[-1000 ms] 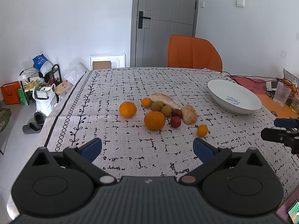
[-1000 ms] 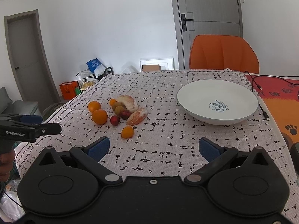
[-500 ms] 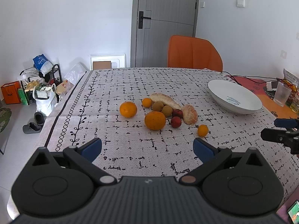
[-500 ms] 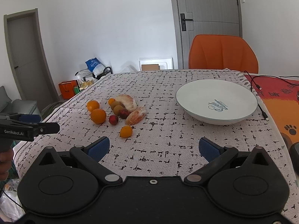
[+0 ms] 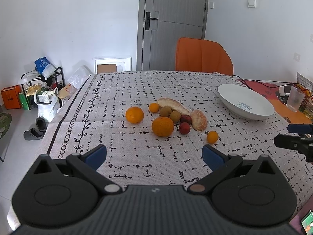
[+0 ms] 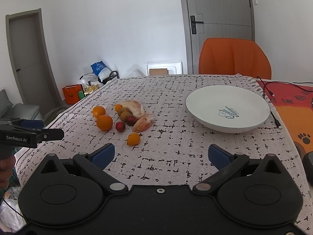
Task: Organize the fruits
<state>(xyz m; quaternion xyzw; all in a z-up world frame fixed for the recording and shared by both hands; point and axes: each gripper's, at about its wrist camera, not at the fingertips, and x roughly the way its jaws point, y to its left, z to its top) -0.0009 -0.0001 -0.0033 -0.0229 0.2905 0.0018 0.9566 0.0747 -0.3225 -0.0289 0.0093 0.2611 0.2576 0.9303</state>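
Observation:
A heap of fruit lies mid-table: two oranges (image 5: pixel 162 126) (image 5: pixel 134 115), small tangerines (image 5: pixel 212 137) (image 5: pixel 154 107), two brown kiwis (image 5: pixel 165 111), two red plums (image 5: pixel 184 128) and peeled pomelo pieces (image 5: pixel 199 119) (image 5: pixel 173 105). To the right stands an empty white bowl (image 5: pixel 244 103) (image 6: pixel 228 107). My left gripper (image 5: pixel 154 154) is open, low over the cloth in front of the heap. My right gripper (image 6: pixel 160 154) is open too, nearer the bowl, with the loose tangerine (image 6: pixel 133 138) ahead on its left. Neither holds anything.
An orange chair (image 5: pixel 203 57) stands at the table's far side. A black cable (image 6: pixel 273 115) and an orange mat (image 6: pixel 293 105) lie right of the bowl. A plastic cup (image 5: pixel 295 99) is at the far right. Bags and a rack (image 5: pixel 43 90) crowd the floor left.
The right gripper has drifted slightly forward and left, so the bowl and fruit sit a little nearer. The left gripper has barely moved.

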